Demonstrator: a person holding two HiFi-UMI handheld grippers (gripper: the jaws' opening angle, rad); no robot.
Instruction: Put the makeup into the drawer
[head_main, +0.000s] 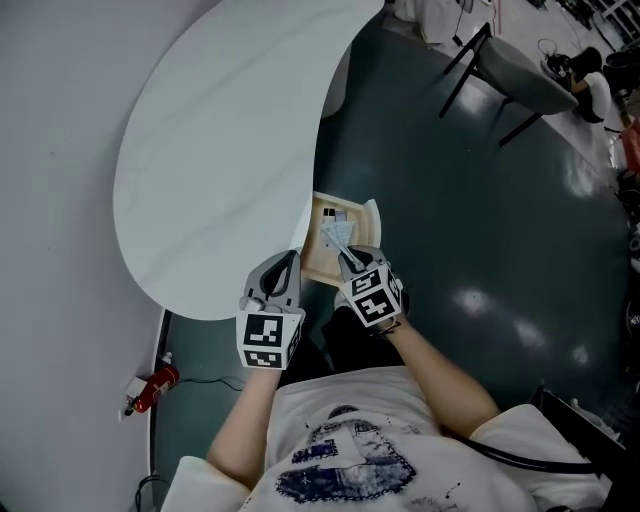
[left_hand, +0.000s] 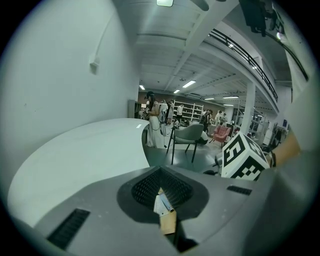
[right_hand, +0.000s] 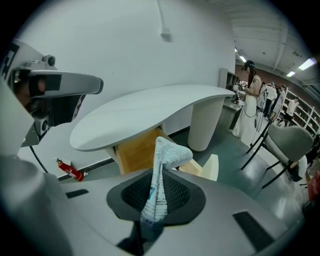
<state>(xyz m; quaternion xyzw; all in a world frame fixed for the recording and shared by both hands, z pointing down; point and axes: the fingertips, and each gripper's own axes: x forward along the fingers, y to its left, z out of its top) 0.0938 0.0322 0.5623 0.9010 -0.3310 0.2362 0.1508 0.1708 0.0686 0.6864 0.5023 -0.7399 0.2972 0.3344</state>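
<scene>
A soft white makeup tube (right_hand: 161, 185) with fine print sticks up, bent over at its top, from between the jaws of my right gripper (right_hand: 154, 202), which is shut on it. In the head view that gripper (head_main: 349, 256) holds the tube (head_main: 338, 235) over the open wooden drawer (head_main: 318, 264) under the edge of the white oval table (head_main: 220, 150). My left gripper (head_main: 287, 259) hangs just left of the drawer, over the table's edge, with its jaws together and nothing held. In the left gripper view only a thin slit (left_hand: 164, 210) shows between them.
The drawer's pale front panel (right_hand: 210, 167) stands out towards me, and the table's column (right_hand: 205, 122) rises behind it. A red fire extinguisher (head_main: 152, 388) lies on the dark floor by the wall. A grey chair (head_main: 512, 70) stands far right. People stand in the distance (left_hand: 152, 112).
</scene>
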